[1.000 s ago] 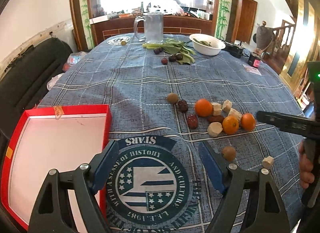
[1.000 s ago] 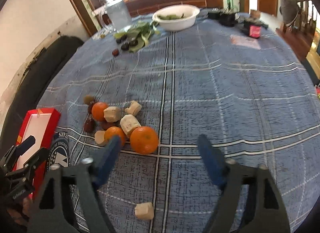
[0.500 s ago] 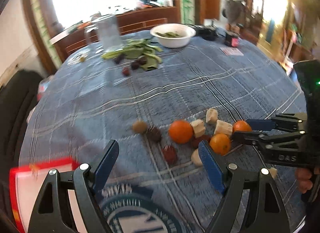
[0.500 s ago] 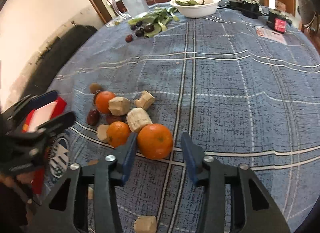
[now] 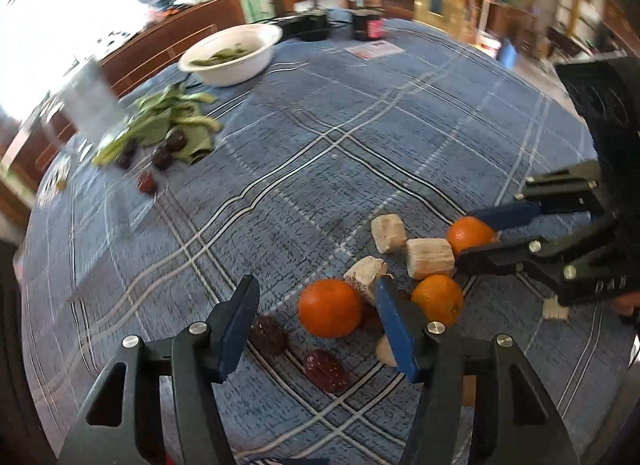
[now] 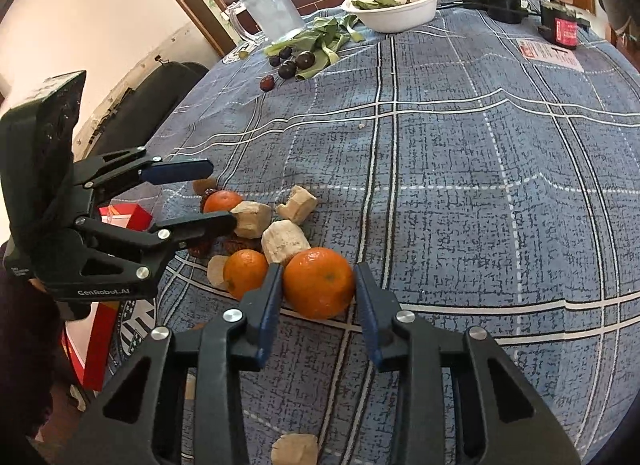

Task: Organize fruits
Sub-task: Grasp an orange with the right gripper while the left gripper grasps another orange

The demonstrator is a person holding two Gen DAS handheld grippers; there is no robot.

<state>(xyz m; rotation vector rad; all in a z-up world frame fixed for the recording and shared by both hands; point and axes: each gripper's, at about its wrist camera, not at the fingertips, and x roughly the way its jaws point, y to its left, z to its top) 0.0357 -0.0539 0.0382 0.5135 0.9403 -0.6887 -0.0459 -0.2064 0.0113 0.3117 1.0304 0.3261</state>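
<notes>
Three oranges lie in a cluster with beige chunks (image 6: 286,241) and dark red dates (image 5: 324,365) on the blue checked tablecloth (image 6: 460,169). My right gripper (image 6: 319,291) has its fingers pressed against both sides of the nearest orange (image 6: 319,283), which rests on the cloth; the left wrist view shows this right gripper (image 5: 486,235) around that orange (image 5: 468,233). My left gripper (image 5: 318,325) is open, its fingers either side of another orange (image 5: 330,308), apart from it. The left gripper (image 6: 222,195) brackets this orange (image 6: 223,201). The third orange (image 6: 245,273) lies between them.
A red box (image 6: 128,213) with a white floor sits at the table's left edge, behind the left gripper. Far across the cloth are a white bowl (image 6: 394,5), leafy greens with dark plums (image 6: 304,59), a glass jug (image 6: 272,9) and a red can (image 6: 560,29).
The left gripper swung right, from the red box to the fruit cluster, and now straddles an orange. The right gripper moved in and narrowed its jaws onto the nearest orange.
</notes>
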